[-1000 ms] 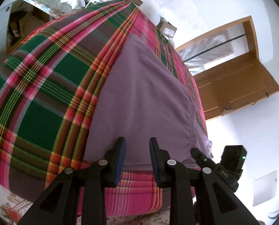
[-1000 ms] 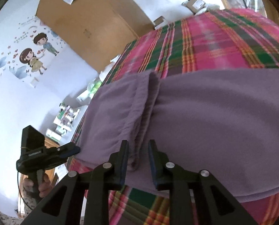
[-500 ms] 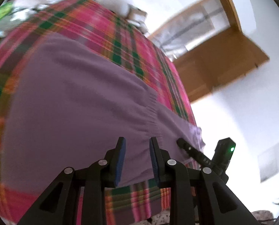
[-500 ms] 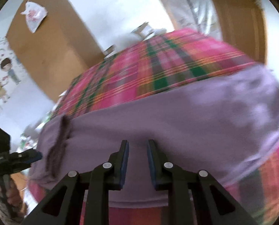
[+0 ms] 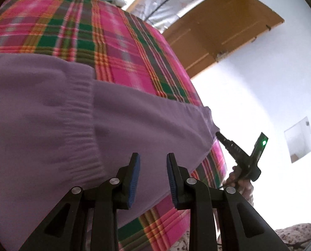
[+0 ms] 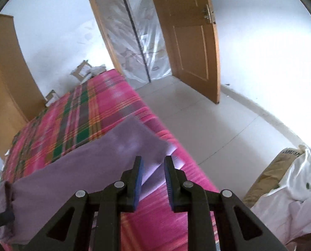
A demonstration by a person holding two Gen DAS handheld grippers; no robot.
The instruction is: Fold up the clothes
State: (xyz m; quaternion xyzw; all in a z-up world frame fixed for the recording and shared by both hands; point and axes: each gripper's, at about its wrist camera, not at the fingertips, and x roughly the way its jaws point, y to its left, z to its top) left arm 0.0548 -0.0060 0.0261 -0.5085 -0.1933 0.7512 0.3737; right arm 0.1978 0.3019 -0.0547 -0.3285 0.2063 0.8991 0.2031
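The purple trousers [image 5: 57, 125] lie flat across the pink-and-green plaid blanket [image 5: 117, 48] on the bed, their long axis running crosswise to both grippers, elastic waistband [image 5: 82, 125] showing in the left wrist view. The left gripper [image 5: 153, 179] hangs over the cloth just right of that waistband, jaws partly apart and empty. The right gripper [image 6: 153, 181] hangs above the far right end of the trousers [image 6: 105, 156], where the hem edge meets bare blanket; its jaws have just been opening and nothing sits between them. That end lies directly ahead of and just below the right fingertips, so the right hand is nearer to it. Judged from this, the next move is a downward pinch on each end.
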